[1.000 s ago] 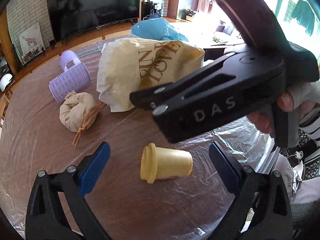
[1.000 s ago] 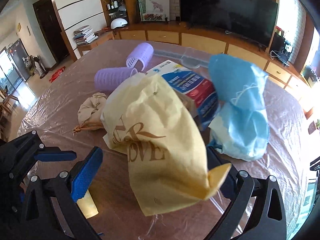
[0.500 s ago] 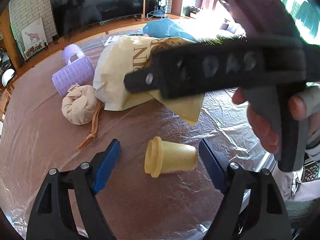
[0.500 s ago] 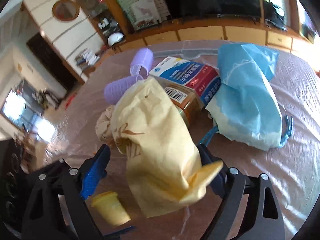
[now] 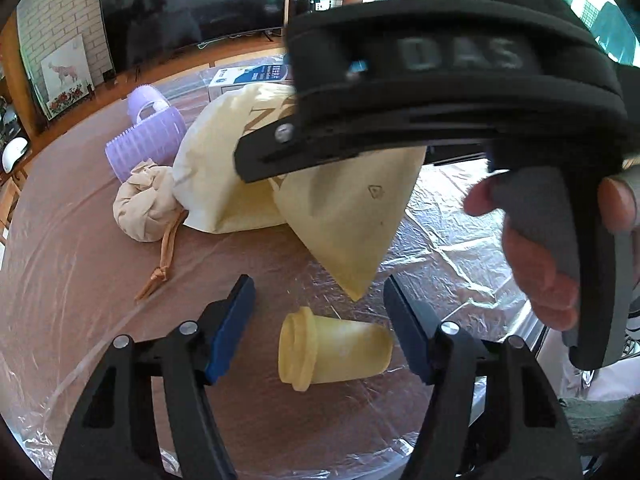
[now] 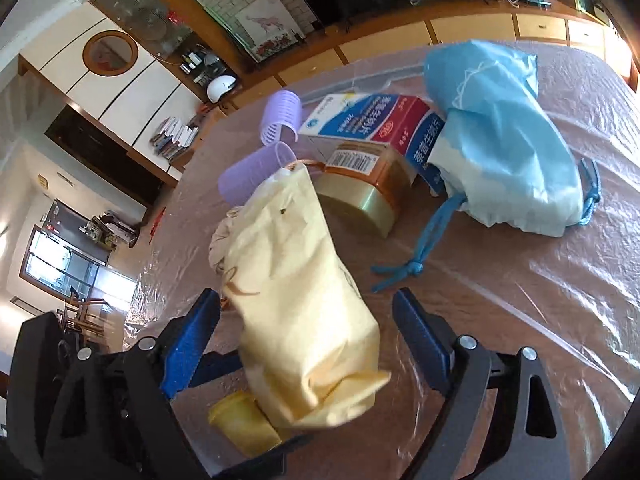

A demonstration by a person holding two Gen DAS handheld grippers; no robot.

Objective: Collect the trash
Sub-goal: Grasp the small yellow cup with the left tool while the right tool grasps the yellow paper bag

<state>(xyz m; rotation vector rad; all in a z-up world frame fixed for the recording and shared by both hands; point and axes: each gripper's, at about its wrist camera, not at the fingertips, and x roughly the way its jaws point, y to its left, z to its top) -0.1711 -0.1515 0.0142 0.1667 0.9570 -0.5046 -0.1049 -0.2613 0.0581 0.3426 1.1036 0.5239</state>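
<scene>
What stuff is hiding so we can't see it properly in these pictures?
- Small yellow plastic cup: right wrist view, partly behind the cream cloth bag and the black tong arm.
- Blue-and-red cardboard box: left wrist view, mostly hidden by the cream bag and the other black tool.
- Cream bag's brown lettering: both views, cut off by folds and that tool.
- Beige knotted cloth bundle: right wrist view, only an edge shows.

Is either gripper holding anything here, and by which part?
Left gripper, jaws just closing, straddles the yellow cup without gripping it. Right gripper, also closing, has the cream bag's raised end between its jaws; pad contact cannot be told.
</scene>
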